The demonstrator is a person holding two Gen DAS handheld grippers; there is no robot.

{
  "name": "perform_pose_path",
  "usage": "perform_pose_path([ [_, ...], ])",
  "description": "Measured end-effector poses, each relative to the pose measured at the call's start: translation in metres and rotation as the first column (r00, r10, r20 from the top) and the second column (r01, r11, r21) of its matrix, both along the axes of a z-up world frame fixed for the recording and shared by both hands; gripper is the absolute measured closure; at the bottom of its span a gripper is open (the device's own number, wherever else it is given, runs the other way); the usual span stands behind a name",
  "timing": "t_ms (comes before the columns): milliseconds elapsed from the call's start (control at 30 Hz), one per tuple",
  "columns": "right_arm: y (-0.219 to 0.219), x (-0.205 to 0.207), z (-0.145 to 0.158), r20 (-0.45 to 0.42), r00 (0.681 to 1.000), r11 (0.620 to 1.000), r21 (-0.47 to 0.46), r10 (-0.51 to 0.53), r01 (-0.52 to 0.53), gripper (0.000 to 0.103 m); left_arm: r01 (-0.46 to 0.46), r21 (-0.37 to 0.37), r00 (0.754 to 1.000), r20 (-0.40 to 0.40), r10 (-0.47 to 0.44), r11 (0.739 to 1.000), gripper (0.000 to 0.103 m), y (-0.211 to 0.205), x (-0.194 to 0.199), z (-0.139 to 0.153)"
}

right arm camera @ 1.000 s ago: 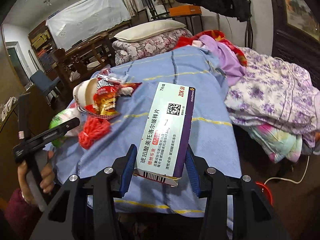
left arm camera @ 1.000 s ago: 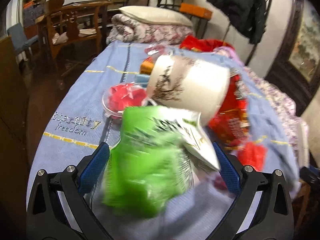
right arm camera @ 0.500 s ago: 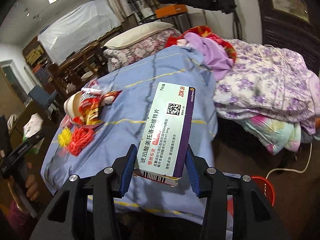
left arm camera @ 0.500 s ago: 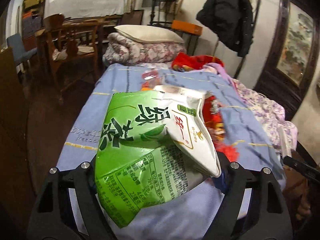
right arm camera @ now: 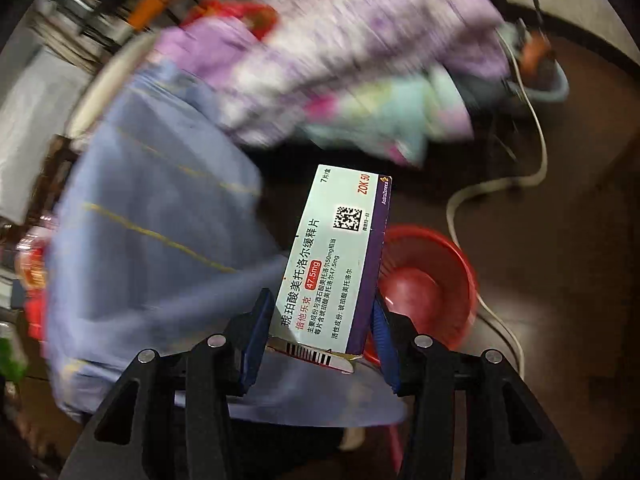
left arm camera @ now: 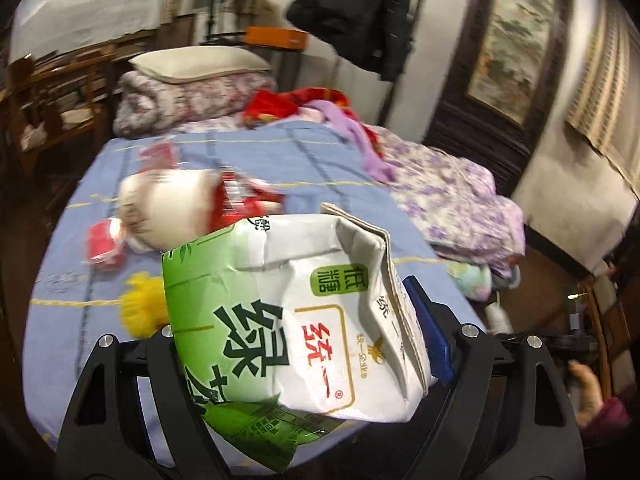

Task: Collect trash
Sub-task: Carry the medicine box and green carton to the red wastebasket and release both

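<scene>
My left gripper [left arm camera: 296, 312] is shut on a crumpled green and white tea carton [left arm camera: 280, 320], held up above the blue bed sheet [left arm camera: 320, 160]. My right gripper [right arm camera: 320, 312] points steeply down with a white and purple medicine box [right arm camera: 336, 240] between its blue pads. Its jaws are opening slightly, and the box still sits in their grip. Just past the box, a red bin [right arm camera: 432, 288] stands on the dark floor beside the bed. On the sheet lie a white paper cup [left arm camera: 168, 204], red snack wrappers [left arm camera: 240, 200], a red mesh ball [left arm camera: 104, 244] and a yellow one [left arm camera: 144, 308].
Purple flowered bedding [left arm camera: 452, 192] and folded quilts with a pillow [left arm camera: 200, 64] pile up on the bed's far side. A white cable [right arm camera: 500, 184] trails over the floor by the bin. The person's hand [left arm camera: 588, 392] shows at the right edge of the left wrist view.
The left gripper closed on the carton, lifted it off the sheet and swung right. The right gripper rolled and dropped past the bed edge, bringing the box over the red bin.
</scene>
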State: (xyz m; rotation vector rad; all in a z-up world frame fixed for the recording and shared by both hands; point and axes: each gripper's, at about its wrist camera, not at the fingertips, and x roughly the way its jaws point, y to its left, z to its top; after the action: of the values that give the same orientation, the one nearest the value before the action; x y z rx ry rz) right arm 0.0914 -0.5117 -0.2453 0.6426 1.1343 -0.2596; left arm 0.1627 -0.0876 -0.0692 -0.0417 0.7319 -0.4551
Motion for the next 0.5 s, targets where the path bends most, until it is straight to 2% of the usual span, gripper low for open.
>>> perform_pose_path([
  [100,-0.014,-0.001,-0.032,-0.075,0.997,0.999,0.028,-0.034,0.036,0.045,0.067,0.020,0.998,-0.009,-0.067,0.998,0.024,-0.029,-0.003,-0.001],
  [133,-0.018,-0.003,-0.033,-0.072,0.996,0.997,0.049,-0.055,0.058,0.044,0.089,0.024,0.996,-0.010,-0.089,0.996,0.024,-0.039,-0.005,0.000],
  [167,-0.023,-0.007,-0.029,-0.040,0.996,0.994,0.074,-0.076,0.079,0.044,0.112,0.026,0.994,-0.011,-0.112,0.993,0.024,-0.049,-0.006,0.001],
  [233,-0.027,-0.010,-0.015,-0.001,0.995,0.993,0.065,-0.102,0.102,0.043,0.165,0.028,0.986,-0.015,-0.164,0.986,0.024,-0.071,-0.008,0.001],
  [333,-0.040,-0.019,0.013,0.102,0.983,0.987,0.070,-0.153,0.146,0.041,0.262,0.034,0.965,-0.024,-0.261,0.964,0.024,-0.113,-0.010,0.000],
  [500,-0.058,-0.038,0.052,0.222,0.952,0.978,0.058,-0.209,0.201,0.040,0.449,0.047,0.893,-0.052,-0.447,0.892,0.021,-0.205,-0.017,-0.009],
])
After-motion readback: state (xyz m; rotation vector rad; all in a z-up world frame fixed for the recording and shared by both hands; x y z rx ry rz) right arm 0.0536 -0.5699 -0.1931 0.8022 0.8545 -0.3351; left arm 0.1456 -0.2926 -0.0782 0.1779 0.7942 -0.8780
